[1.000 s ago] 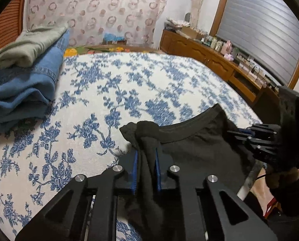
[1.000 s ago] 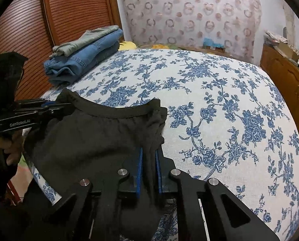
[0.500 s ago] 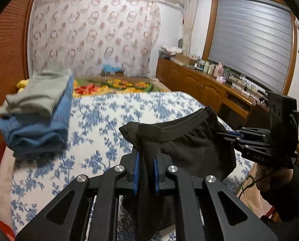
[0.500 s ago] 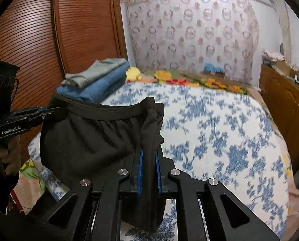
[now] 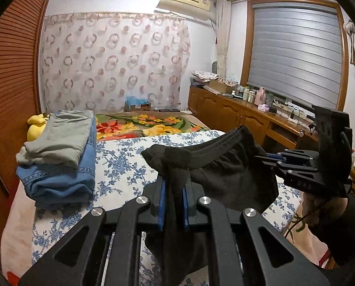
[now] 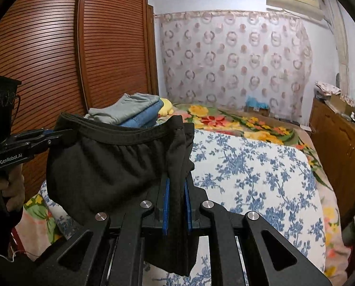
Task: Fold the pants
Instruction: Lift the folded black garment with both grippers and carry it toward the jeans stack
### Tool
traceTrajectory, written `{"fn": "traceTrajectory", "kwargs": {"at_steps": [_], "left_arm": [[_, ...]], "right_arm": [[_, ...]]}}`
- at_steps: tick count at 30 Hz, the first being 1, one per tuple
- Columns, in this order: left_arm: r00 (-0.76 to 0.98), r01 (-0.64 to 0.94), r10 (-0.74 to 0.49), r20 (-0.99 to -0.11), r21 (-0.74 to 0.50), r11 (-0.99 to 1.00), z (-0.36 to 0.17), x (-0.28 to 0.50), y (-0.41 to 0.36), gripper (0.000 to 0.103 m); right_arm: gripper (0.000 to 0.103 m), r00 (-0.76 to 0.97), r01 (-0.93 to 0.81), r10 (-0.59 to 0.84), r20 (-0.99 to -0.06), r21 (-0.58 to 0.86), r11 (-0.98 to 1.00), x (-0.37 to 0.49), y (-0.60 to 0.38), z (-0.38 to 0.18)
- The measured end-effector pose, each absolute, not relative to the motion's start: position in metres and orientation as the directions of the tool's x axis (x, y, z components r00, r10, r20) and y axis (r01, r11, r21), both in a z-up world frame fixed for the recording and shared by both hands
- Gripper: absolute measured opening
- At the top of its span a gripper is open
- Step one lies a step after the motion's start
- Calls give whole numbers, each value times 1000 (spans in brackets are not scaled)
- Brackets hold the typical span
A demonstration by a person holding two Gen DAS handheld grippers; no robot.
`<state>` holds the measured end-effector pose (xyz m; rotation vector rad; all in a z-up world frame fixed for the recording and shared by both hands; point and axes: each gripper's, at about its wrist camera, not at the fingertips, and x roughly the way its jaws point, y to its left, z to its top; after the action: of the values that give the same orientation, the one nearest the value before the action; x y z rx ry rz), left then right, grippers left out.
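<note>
The bed [image 5: 129,166] wears a blue-flowered sheet [image 6: 248,178]; folded clothes [image 5: 58,157] lie stacked beside what looks like a yellow plush toy [image 5: 34,125].

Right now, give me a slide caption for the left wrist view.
Both grippers hold black pants by the waistband above the flowered bed, beside a stack of folded clothes.

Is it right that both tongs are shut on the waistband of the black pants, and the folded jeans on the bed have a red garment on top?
Not quite. The garment on the folded jeans is grey-green, not red, as the left wrist view shows. The rest holds: left tongs and right tongs are shut on the black pants at the waistband.
</note>
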<state>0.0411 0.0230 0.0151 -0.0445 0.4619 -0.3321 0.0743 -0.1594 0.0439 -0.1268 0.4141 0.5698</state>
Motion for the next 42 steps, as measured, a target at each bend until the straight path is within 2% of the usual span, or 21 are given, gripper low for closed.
{"fn": "traceTrajectory", "kwargs": {"at_steps": [18,28,42], "left_arm": [[871,201,-241,-428,-136,970,16,64,56,12],[896,147,-185,-404,-125,981,32,88,78,12],[906,86,-121,-405,-103,991,37,131,106,12]], "right_arm": [[11,723,-625,537,-435,-80,777,131,-123,56],[11,711,-664,571,-411,-125,737,177,-101,81],[11,693,-697,598,-402,-162,699,237,-78,86]]}}
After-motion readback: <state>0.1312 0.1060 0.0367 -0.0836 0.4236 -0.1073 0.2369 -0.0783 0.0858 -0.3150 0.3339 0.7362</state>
